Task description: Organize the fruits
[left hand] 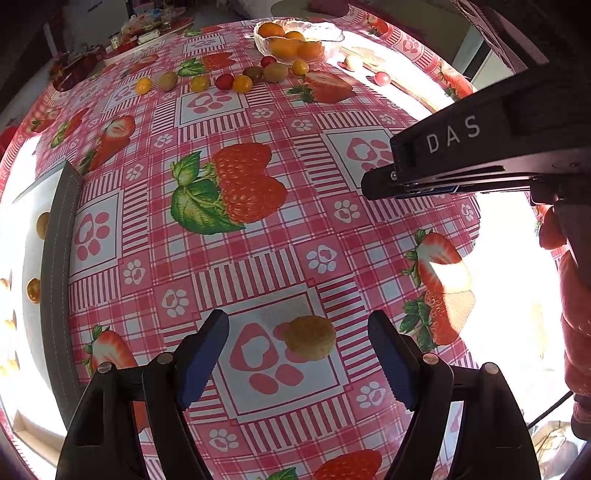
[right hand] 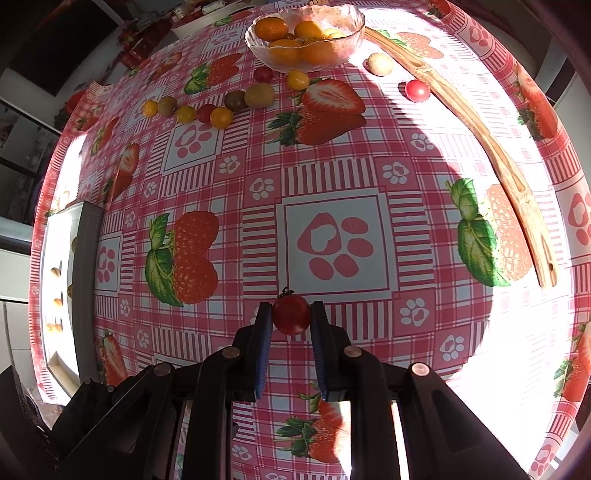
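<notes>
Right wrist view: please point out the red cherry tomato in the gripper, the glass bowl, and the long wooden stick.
red cherry tomato [right hand: 291, 314], right wrist view, middle of its skin.
glass bowl [right hand: 345, 55], right wrist view, bare front wall.
wooden stick [right hand: 476, 123], right wrist view, middle of its length.

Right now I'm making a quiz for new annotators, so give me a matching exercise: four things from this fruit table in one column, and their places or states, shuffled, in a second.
Things:
1. red cherry tomato
2. tan round fruit
3. oranges
4. left gripper

Places or states:
A. in the glass bowl
B. open
C. clamped in the right gripper
D. lying on the tablecloth between open fingers

Pairs: 1-C, 2-D, 3-A, 4-B
</notes>
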The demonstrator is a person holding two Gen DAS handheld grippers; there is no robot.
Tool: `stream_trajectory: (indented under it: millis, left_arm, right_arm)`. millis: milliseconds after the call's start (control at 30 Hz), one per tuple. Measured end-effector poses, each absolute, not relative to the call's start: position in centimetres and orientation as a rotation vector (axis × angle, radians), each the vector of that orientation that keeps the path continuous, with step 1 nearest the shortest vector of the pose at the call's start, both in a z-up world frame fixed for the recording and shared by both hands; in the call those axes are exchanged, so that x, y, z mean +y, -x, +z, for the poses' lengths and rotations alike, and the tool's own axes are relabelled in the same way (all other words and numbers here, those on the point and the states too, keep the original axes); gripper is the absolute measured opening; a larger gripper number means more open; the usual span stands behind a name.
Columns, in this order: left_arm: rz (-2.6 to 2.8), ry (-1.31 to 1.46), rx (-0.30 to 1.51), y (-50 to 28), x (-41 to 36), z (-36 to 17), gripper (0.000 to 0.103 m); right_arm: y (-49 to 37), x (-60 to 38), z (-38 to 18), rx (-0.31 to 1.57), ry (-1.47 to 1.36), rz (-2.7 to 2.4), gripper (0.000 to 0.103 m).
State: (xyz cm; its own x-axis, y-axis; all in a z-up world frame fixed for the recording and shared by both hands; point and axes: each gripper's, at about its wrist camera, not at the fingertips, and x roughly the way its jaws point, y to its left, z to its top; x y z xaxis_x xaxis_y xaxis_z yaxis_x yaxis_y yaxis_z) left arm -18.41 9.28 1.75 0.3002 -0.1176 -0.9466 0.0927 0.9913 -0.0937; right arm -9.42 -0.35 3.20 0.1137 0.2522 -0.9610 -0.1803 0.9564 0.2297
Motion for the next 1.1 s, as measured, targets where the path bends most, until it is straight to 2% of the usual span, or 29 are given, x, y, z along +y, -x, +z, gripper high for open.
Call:
stream_trajectory:
  millis: [100,167,200,233,267,300,367,400,433,600,900,933,967,1000,1033,1067,1100]
  left_arm:
    - [-0.131,0.001,1.268,18.4,8.9,1.3,0.058]
    - [-0.129,-0.025,1.263,18.5,8.5,1.3,0.058]
    - [-0.119,-0.037,1.257,18.8,8.2,1.3,0.051]
    - [-0.108,-0.04,1.251,19.0,8.2,1.4,0.039]
    - [-0.104,-0.038,1.247,19.1,8.4,1.5,0.032]
    - [-0.105,-0.032,1.245,19.3,8.5,1.6,0.022]
    - [-0.119,-0.009,1.245,19.4,9.0,1.7,0.019]
    - [-0.134,0.015,1.247,19.3,9.4,1.7,0.007]
    - [-0.148,0.04,1.259,19.1,9.7,1.6,0.0]
    - [-0.155,0.149,1.272,19.1,11.4,2.0,0.0]
    - [-0.186,0.141,1.267,20.1,12.0,2.8,0.001]
    - [-0.181,0.131,1.27,20.4,12.2,3.2,0.002]
    - [-0.171,0.117,1.272,20.5,12.4,3.3,0.008]
    - [-0.161,0.105,1.265,20.6,12.6,3.5,0.032]
    - [-0.154,0.095,1.252,20.9,12.8,3.7,0.079]
    - [-0.141,0.084,1.233,21.1,13.0,4.0,0.095]
    - [-0.136,0.076,1.208,21.4,13.1,4.4,0.101]
  right_arm:
    - [9.5,-0.6,3.1,1.426,-0.068,0.307,0.023]
    - [9.6,-0.8,3.2,1.425,-0.068,0.303,0.023]
    - [9.6,-0.9,3.2,1.426,-0.067,0.301,0.023]
    - [9.6,-1.0,3.2,1.426,-0.068,0.299,0.023]
    - [9.6,-1.1,3.1,1.427,-0.069,0.296,0.023]
    - [9.6,-1.1,3.1,1.428,-0.072,0.292,0.023]
    - [9.7,-1.3,3.2,1.426,-0.075,0.288,0.023]
    - [9.7,-1.3,3.2,1.426,-0.075,0.288,0.023]
    - [9.7,-1.3,3.2,1.425,-0.077,0.288,0.023]
    - [9.8,-0.9,3.5,1.42,-0.079,0.296,0.023]
    - [10.2,-0.4,3.4,1.432,-0.068,0.296,0.023]
    - [10.2,-0.5,3.4,1.432,-0.071,0.295,0.023]
    - [10.2,-0.5,3.4,1.432,-0.074,0.293,0.023]
    - [10.2,-0.5,3.4,1.433,-0.078,0.291,0.023]
    - [10.2,-0.6,3.5,1.433,-0.083,0.29,0.023]
    - [10.3,-0.6,3.5,1.433,-0.086,0.288,0.023]
    - [10.3,-0.7,3.4,1.435,-0.089,0.287,0.023]
